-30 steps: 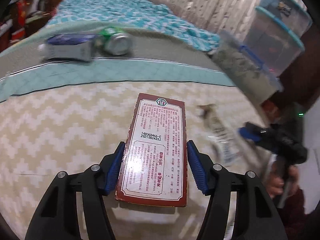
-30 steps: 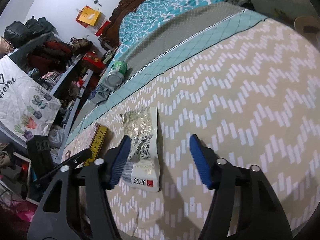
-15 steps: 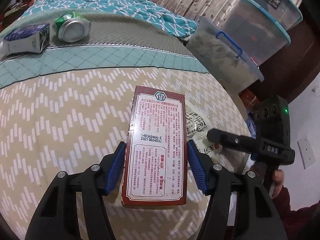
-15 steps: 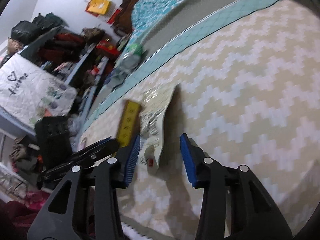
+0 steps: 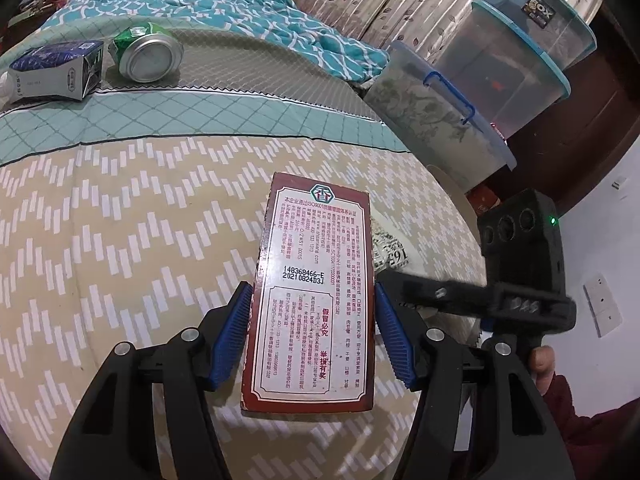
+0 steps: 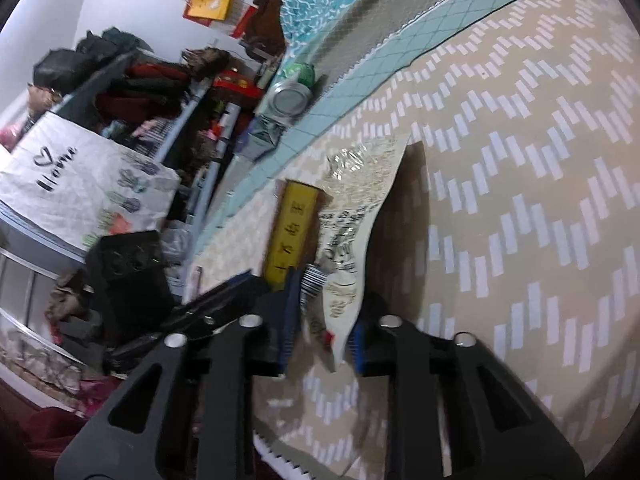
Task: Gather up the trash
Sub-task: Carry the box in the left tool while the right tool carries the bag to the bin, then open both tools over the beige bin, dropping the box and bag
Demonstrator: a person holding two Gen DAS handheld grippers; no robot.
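**Right gripper closes on the wrapper; both hands now carry trash**

A second ago the right gripper [image 6: 322, 344] stood with its fingers wide apart around a crinkled wrapper [image 6: 360, 216] that lay flat on the bed [image 5: 100, 220]. Now the fingers have come together on the near end of the wrapper, and its far end stands up off the zigzag bedcover and throws a dark shadow beside it. The picture is blurred, but the blue pads [image 6: 291, 320] look pressed against the plastic, so I judge the wrapper caught.

The left gripper [image 5: 312, 336] is unchanged: it stays clamped on a red-brown carton [image 5: 316, 296], one pad on each long side, the printed face up and clear of the bed. In the left wrist view the right gripper has come in just beside the carton, and only a corner of the wrapper shows past the carton's right edge.

For the task this means two pieces are in hand. What remains on the bed is a green can [image 5: 146, 54] lying on its side and a blue and grey carton [image 5: 56, 70] touching it, both well apart from the grippers on the grey band near the teal blanket. No bin shows in either view, so where the held pieces go cannot be told. The thin wrapper may slip if pulled quickly.
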